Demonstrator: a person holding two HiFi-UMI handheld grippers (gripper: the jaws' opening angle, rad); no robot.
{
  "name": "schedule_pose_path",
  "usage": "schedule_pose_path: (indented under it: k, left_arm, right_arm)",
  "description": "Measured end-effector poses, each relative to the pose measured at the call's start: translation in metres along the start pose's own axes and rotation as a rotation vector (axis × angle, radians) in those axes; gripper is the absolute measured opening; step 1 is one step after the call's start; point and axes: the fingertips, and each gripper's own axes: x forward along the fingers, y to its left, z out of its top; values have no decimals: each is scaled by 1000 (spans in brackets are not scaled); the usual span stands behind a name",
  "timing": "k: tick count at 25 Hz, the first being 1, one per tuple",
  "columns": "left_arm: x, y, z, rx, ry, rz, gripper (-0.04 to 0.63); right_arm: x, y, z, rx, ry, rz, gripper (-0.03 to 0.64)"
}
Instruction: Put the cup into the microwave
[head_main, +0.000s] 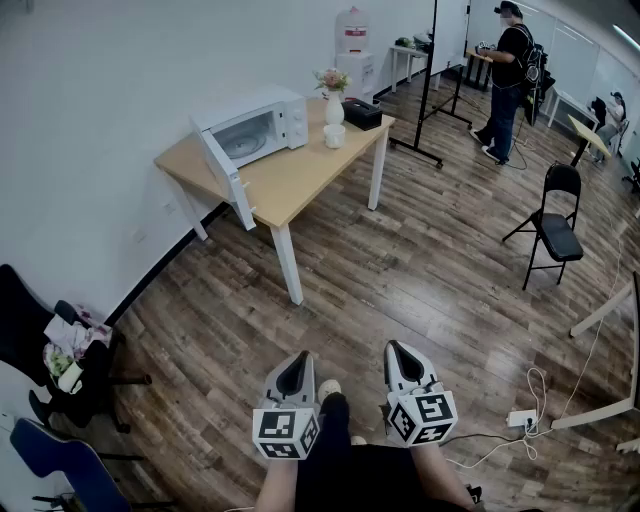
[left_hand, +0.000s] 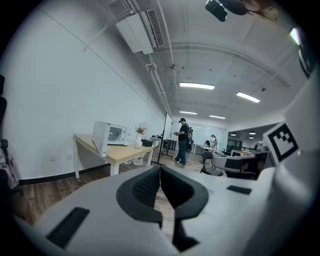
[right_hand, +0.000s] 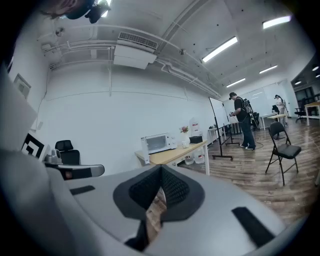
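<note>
The cup (head_main: 334, 137) sits far ahead, right of the open microwave (head_main: 256, 124); left gripper (head_main: 297, 370) and right gripper (head_main: 400, 362) jaws are closed, empty.

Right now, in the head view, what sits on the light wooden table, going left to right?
White microwave with its door open → white vase with pink flowers → black rectangular box
</note>
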Motion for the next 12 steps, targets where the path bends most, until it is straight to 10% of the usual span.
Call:
schedule_pose_path:
  k: [12]
  left_arm:
    - [3, -12, -7, 55, 17, -55, 6]
  right_arm:
    - [-6, -1, -4, -23, 5, -20, -6]
